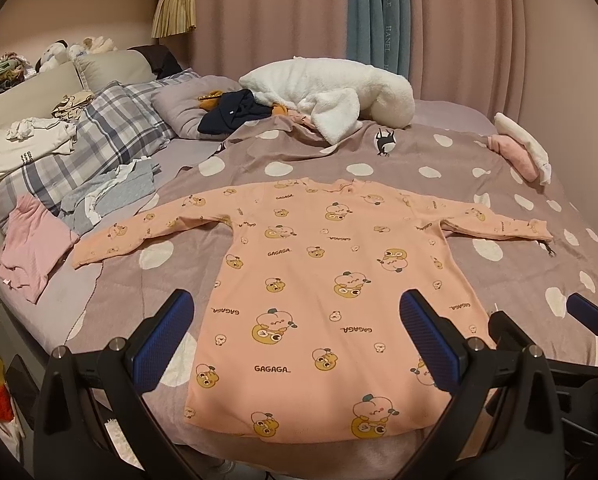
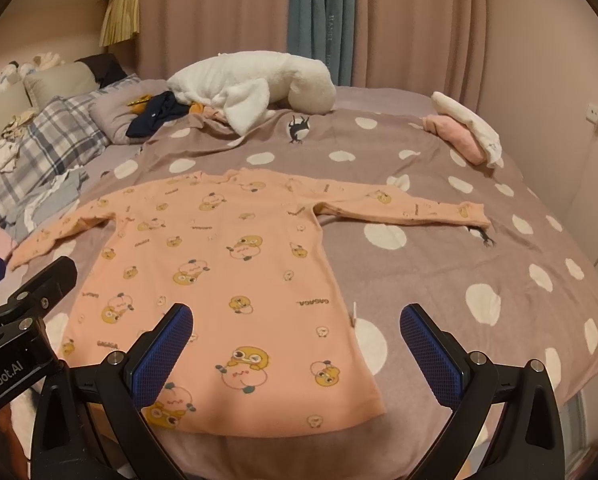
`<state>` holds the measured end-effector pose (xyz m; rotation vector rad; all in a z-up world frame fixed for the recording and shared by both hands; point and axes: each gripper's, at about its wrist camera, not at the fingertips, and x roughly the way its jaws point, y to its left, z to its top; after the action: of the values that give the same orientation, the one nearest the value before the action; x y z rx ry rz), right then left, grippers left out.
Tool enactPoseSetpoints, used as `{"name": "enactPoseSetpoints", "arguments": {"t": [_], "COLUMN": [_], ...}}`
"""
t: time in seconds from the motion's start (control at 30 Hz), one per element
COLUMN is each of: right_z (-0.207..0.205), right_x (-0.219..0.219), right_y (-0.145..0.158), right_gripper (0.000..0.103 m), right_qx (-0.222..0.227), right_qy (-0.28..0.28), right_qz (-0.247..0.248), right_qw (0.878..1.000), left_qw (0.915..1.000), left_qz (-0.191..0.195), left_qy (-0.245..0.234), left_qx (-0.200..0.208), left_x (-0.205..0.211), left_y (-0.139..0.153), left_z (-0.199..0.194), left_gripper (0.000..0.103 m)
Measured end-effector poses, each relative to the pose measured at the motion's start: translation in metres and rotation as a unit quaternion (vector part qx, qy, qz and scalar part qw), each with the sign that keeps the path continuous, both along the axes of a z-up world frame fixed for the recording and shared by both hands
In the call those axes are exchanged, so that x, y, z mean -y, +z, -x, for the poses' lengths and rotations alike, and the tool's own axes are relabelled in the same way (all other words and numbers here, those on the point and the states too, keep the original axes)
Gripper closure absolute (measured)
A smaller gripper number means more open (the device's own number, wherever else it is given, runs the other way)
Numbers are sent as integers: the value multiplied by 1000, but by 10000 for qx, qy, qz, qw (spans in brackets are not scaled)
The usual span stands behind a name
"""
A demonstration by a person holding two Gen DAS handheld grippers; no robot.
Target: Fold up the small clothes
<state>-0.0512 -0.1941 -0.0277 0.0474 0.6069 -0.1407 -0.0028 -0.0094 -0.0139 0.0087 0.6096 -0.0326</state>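
Peach long-sleeved top spread flat on the spotted bedspread, both grippers hovering at its hem

The peach top (image 1: 319, 280) lay face up on the bedspread (image 1: 479, 184), sleeves out to either side, hem toward the cameras. The left gripper (image 1: 295, 340) had its jaws spread wide and empty above the hem; the right gripper (image 2: 295, 344) was equally wide open, holding nothing, over the hem's right corner. Only the left wrist view showed the pink garment (image 1: 31, 248) and the grey-blue clothes (image 1: 111, 196) beyond the top's left sleeve, plus folded cream clothes (image 1: 27, 148) on the plaid pillow (image 1: 99, 128) — the right wrist view cut most of that off. The right wrist view showed more clearly the pink-and-white bundle (image 2: 467, 132) beyond the right sleeve. A white plush toy (image 2: 259, 84) lay past the neckline in both.
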Motion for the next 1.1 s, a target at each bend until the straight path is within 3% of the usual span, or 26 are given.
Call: {"name": "enactPoseSetpoints", "arguments": {"t": [1.1], "right_z": [-1], "right_x": [5], "right_y": [-3], "right_gripper": [0], "right_qx": [-107], "right_qy": [92], "right_qz": [-182], "right_qw": [9997], "left_qw": [10000], "left_qz": [-20], "left_qy": [16], "left_qx": [-41], "left_x": [4], "left_y": [-5], "left_z": [2], "left_gripper": [0]}}
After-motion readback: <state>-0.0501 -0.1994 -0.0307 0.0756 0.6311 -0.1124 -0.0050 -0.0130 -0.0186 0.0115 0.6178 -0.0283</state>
